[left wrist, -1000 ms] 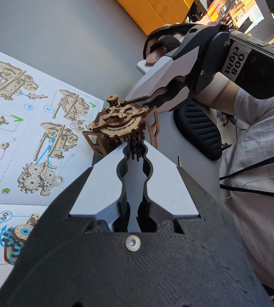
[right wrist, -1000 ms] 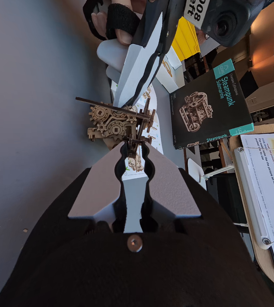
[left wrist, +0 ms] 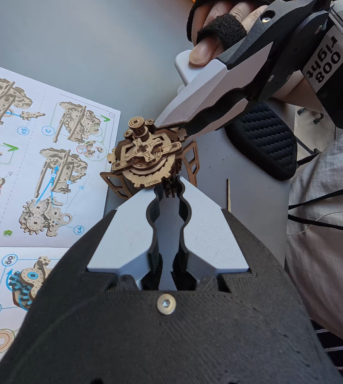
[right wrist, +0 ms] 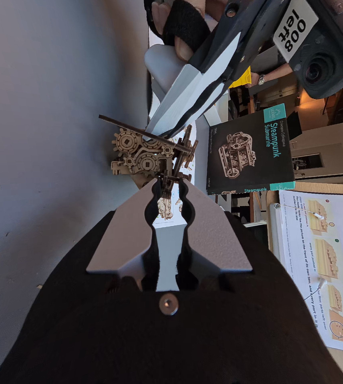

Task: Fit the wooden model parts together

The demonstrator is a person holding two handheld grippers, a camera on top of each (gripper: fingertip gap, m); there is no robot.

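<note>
A: Where is the wooden model [left wrist: 145, 160]?
B: It sits between the two grippers above the grey bench [left wrist: 72, 52], just beside the corner of the instruction sheet [left wrist: 41, 166]. The left gripper [left wrist: 168, 188] is clamped on a stack of dark gears at the edge of the model nearest its own camera.

A: And the right gripper [right wrist: 169, 182]?
B: Its own view shows its fingertips pinched on a small dark wooden part at the near side of the model. In the left wrist view the same gripper reaches the model from the far side, tips drawn together by the round knob on top; exactly which piece they bite there is hard to make out.

A: What else lies near the model?
B: A thin wooden stick [left wrist: 228, 195] lies on the bench just beside it. In the right wrist view a dark kit box [right wrist: 249, 151] stands beyond the model, and a laminated sheet [right wrist: 322, 270] lies farther off than the box.
</note>
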